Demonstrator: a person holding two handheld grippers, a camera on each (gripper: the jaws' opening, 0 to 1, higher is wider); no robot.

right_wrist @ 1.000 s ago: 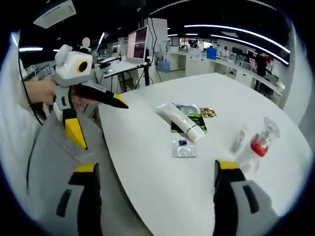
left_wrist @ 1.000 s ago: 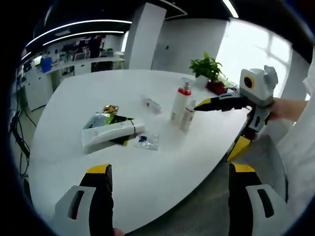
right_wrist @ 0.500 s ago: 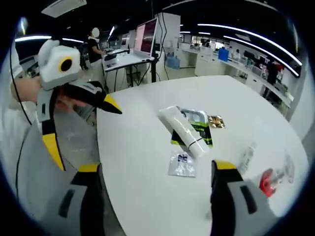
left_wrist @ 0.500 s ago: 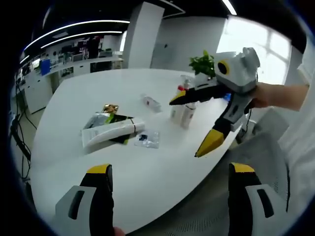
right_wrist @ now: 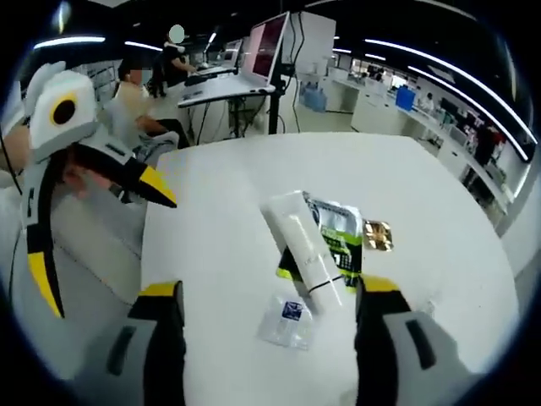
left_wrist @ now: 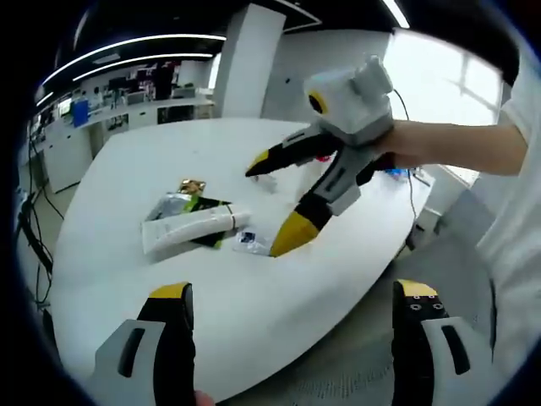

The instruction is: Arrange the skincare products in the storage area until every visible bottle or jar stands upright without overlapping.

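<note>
My left gripper (left_wrist: 292, 342) hangs over the near edge of the round white table (left_wrist: 110, 178), its black yellow-tipped jaws spread wide with nothing between them. In the left gripper view my right gripper (left_wrist: 269, 205) reaches in from the right, held by a hand (left_wrist: 404, 145); its jaws gape wide too, one tip above the table, the other down near the small clear plastic sachet (left_wrist: 251, 241). Nothing in its grasp.

The long white squeeze tube (left_wrist: 188, 230) lies flat on its side, resting across a green-and-black foil packet (left_wrist: 205, 205). A small gold foil sachet (left_wrist: 189, 186) sits just beyond them.

From the right gripper view (right_wrist: 265, 338): the same tube (right_wrist: 303, 248) lies across the packet (right_wrist: 343, 239), the gold sachet (right_wrist: 377, 234) beside them, the clear sachet (right_wrist: 287, 320) between my jaws but untouched. My left gripper (right_wrist: 93, 228) shows at the table's edge, open.
</note>
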